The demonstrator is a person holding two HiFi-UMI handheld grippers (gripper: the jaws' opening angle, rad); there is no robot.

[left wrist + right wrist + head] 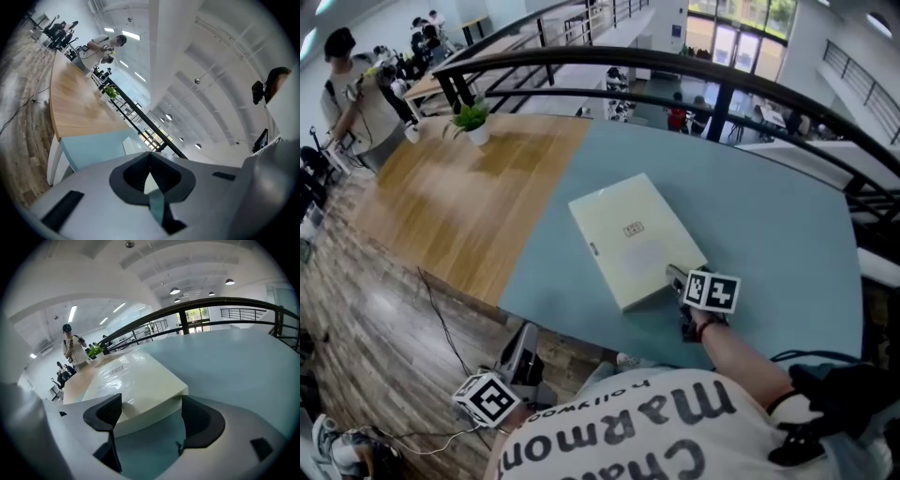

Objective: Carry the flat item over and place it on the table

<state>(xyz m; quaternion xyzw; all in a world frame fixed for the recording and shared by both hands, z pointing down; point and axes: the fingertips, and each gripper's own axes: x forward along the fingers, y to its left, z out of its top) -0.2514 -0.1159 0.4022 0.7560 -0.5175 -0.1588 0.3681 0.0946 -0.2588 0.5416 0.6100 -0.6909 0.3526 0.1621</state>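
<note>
So, the flat cream box [633,239] is already lying flat on the blue-grey table [769,216], around the middle of the head view and turned at an angle, with one corner pointing toward the bottom of the frame. The right gripper [150,399] is at that near corner. In its own view the jaws are spread wide with the corner sitting between them, and there's a clear gap on the right-hand side, so it isn't squeezing anything. The left gripper [151,177] hangs low at the lower left of the head view, off the table edge and well apart from the box. Its jaws look pressed together with only a thin slit between them and nothing in there. My read is that the carrying part is done and this is the tail end of the placing step, with the box down and the grip loose. The next move probably just calls for backing the right gripper straight out along the tabletop with the jaws kept wide, so neither pad clips the corner and swings the box round. Nothing else is near the box, since the little potted plant [473,122] sits far off on the wooden section in the upper left.
</note>
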